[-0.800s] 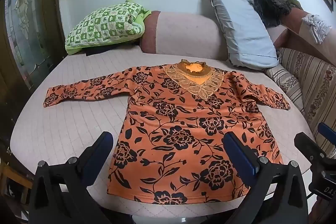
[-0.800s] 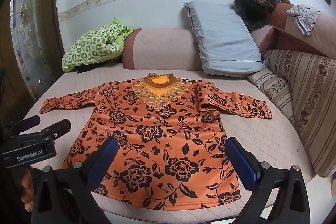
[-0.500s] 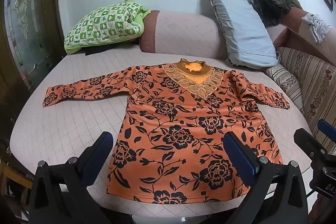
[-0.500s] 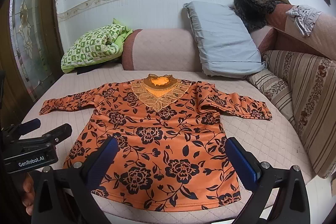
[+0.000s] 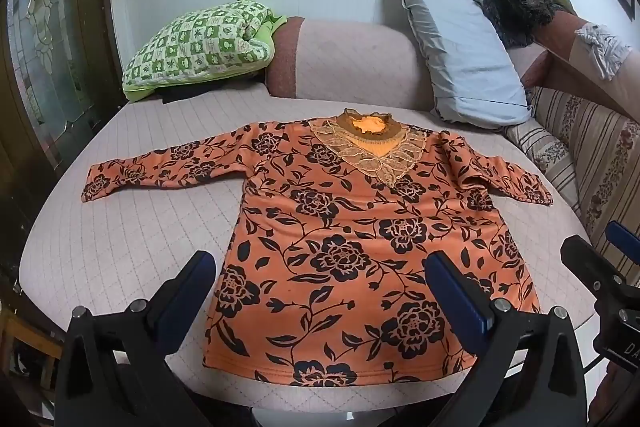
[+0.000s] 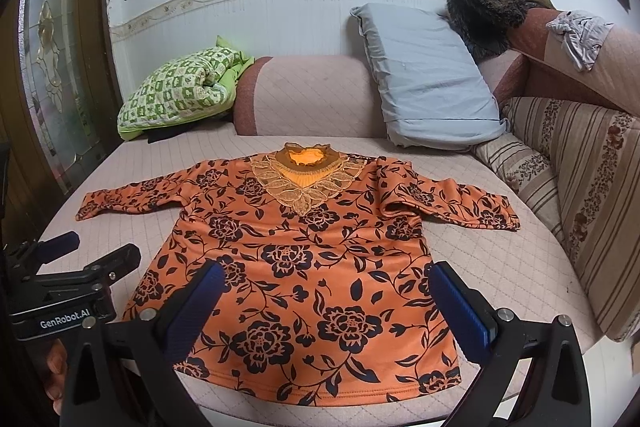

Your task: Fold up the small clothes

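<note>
Your left tool [image 5: 320, 291] and right tool [image 6: 328, 299] both hang with jaws spread wide and nothing between them, above the near hem of one orange top [image 5: 352, 239] printed with black flowers. It lies flat, front up, on the pink quilted sofa seat [image 5: 120, 227]. Its length runs away from you, lace collar [image 5: 368, 143] farthest, two sleeves stretched sideways. Behind it lean one blue pillow [image 5: 460, 59] and one folded green quilt [image 5: 200, 43].
</note>
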Motion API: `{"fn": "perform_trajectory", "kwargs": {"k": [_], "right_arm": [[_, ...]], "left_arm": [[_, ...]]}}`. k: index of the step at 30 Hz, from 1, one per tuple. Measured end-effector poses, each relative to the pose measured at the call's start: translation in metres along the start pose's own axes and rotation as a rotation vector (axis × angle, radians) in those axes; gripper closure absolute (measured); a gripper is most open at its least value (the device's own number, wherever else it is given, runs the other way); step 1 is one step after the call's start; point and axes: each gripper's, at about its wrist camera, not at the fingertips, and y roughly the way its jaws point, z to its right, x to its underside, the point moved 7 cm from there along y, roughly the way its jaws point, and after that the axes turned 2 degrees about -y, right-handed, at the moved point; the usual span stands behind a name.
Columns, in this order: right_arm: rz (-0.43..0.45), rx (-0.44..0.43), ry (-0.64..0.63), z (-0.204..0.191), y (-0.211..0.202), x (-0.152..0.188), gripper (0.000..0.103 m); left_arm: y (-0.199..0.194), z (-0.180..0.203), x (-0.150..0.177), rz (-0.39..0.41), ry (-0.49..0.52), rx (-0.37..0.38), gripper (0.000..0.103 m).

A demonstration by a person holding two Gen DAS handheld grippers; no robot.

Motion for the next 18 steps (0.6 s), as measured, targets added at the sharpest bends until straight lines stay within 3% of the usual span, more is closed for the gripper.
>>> {"fn": "perform_trajectory", "kwargs": {"k": [18], "right_arm": [[0.001, -0.010, 0.002, -0.0024, 0.0012, 0.0012, 0.000]], "left_arm": [[0.0031, 0.0017, 0.0021, -0.012, 0.006, -0.006, 0.000]]}}
